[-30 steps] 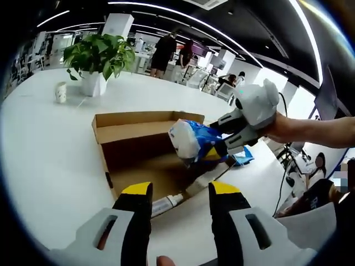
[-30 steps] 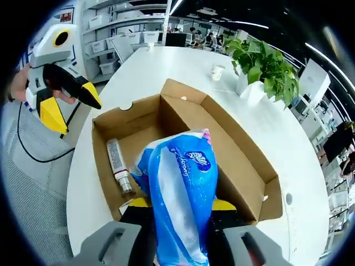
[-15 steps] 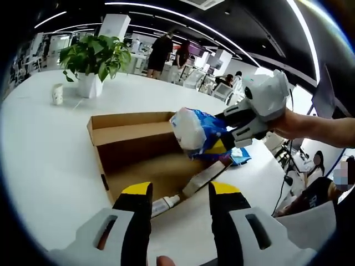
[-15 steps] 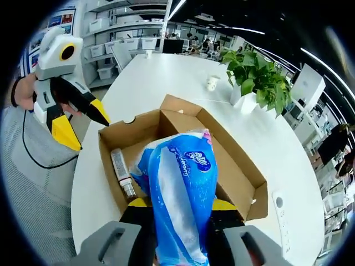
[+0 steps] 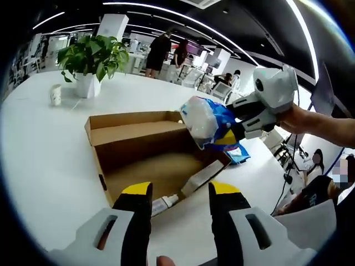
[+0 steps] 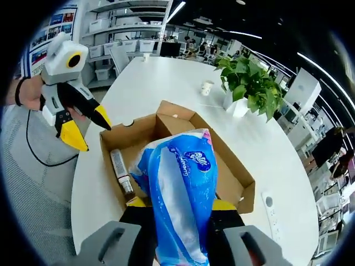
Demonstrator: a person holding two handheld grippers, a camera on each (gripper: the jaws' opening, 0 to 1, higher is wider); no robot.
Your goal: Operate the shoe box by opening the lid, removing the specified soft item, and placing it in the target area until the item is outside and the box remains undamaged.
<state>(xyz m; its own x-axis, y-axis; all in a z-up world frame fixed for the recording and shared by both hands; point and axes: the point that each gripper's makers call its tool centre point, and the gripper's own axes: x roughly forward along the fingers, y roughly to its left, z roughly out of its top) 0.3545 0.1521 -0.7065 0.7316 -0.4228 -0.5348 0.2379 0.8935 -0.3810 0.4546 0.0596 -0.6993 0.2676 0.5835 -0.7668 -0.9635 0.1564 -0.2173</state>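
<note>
Holding the pack (image 6: 180,194) clamped above the open box (image 6: 233,177), right hand-held gripper (image 6: 180,213) risks squeezing it loose; left hand-held gripper (image 5: 175,191) waits, jaws apart, near the table (image 5: 44,155) edge.

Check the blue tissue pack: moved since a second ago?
Yes. In the left gripper view the blue tissue pack, clamped in the right gripper, has risen and shifted off the cardboard box interior toward its far corner.

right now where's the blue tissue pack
The blue tissue pack is clamped in the right gripper, lifted above the open shoe box.
</note>
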